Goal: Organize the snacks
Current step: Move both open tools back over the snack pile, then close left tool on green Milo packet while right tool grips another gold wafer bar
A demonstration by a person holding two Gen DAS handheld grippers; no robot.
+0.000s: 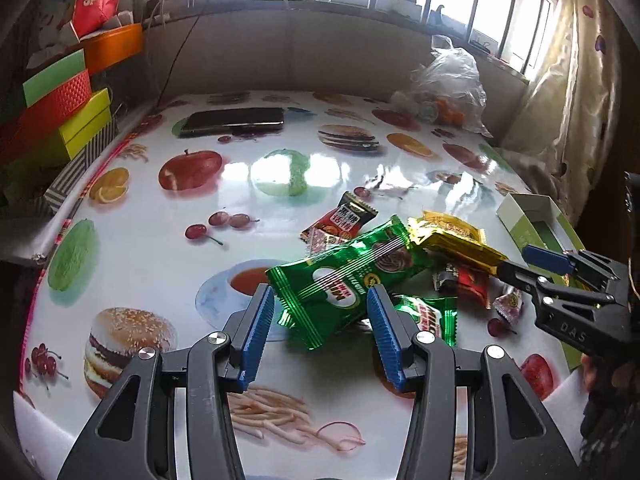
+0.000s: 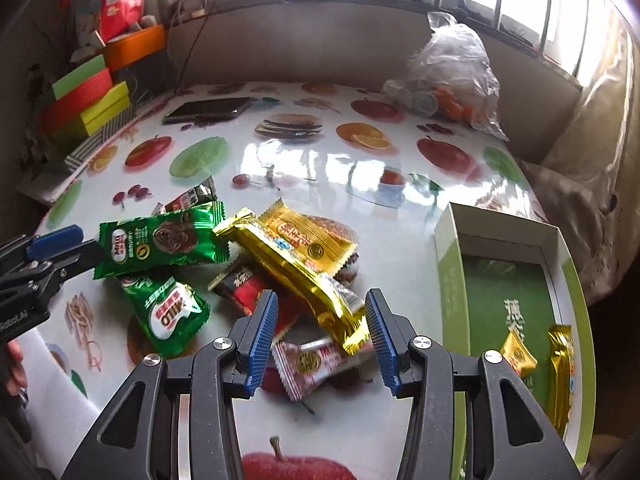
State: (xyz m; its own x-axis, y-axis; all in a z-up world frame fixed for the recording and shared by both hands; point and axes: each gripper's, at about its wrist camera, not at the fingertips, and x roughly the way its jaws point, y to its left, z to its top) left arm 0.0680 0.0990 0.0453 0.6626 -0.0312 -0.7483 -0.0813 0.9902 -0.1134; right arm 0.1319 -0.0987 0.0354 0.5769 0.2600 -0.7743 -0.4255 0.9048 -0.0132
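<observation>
A pile of snack packets lies on the fruit-print table. My left gripper (image 1: 321,307) is open, its blue pads on either side of a green Milo packet (image 1: 344,276); from the right wrist view this packet (image 2: 160,242) sits between the left fingers (image 2: 60,240). My right gripper (image 2: 321,312) is open around the near end of a gold packet (image 2: 304,264); the left wrist view shows this gold packet (image 1: 456,240) at the right gripper's fingertips (image 1: 544,258). A second green Milo packet (image 2: 168,312), red packets (image 2: 248,288) and a pink-white candy (image 2: 312,364) lie in the pile.
A green and white open box (image 2: 448,264) at the right holds two gold packets (image 2: 560,364). A phone (image 1: 232,121) lies at the far side. A plastic bag (image 1: 452,84) sits far right. Coloured boxes (image 1: 60,112) stack at the left edge.
</observation>
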